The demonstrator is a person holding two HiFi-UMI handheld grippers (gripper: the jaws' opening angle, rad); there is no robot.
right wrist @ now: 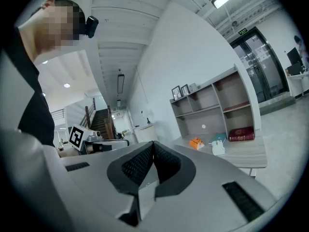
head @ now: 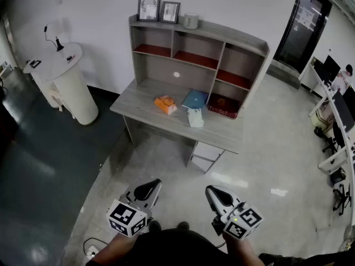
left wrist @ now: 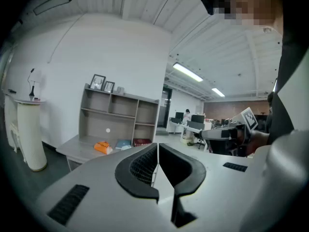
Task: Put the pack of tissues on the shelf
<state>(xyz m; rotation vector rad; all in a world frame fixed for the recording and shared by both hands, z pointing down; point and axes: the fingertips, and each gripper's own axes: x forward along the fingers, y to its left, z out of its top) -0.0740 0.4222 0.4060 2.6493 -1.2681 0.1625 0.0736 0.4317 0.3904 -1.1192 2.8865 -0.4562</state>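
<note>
The orange pack of tissues (head: pixel 165 104) lies on the grey desk (head: pixel 138 101), left of a blue book (head: pixel 195 98) and a small white object (head: pixel 195 117). Above the desk stands the shelf (head: pixel 191 57) with open compartments. The pack also shows far off in the left gripper view (left wrist: pixel 102 147) and the right gripper view (right wrist: pixel 196 143). Both grippers are held low near my body, well short of the desk. My left gripper (head: pixel 147 190) (left wrist: pixel 157 146) is shut and empty. My right gripper (head: pixel 215 194) (right wrist: pixel 153 144) is also shut, with nothing between its jaws.
A dark red box (head: pixel 223 105) lies at the desk's right end. Picture frames (head: pixel 150 7) and a cylinder (head: pixel 191 20) stand on top of the shelf. A drawer unit (head: pixel 206 155) sits under the desk. A white round stand (head: pixel 61 76) is at left, office desks (head: pixel 338 110) at right.
</note>
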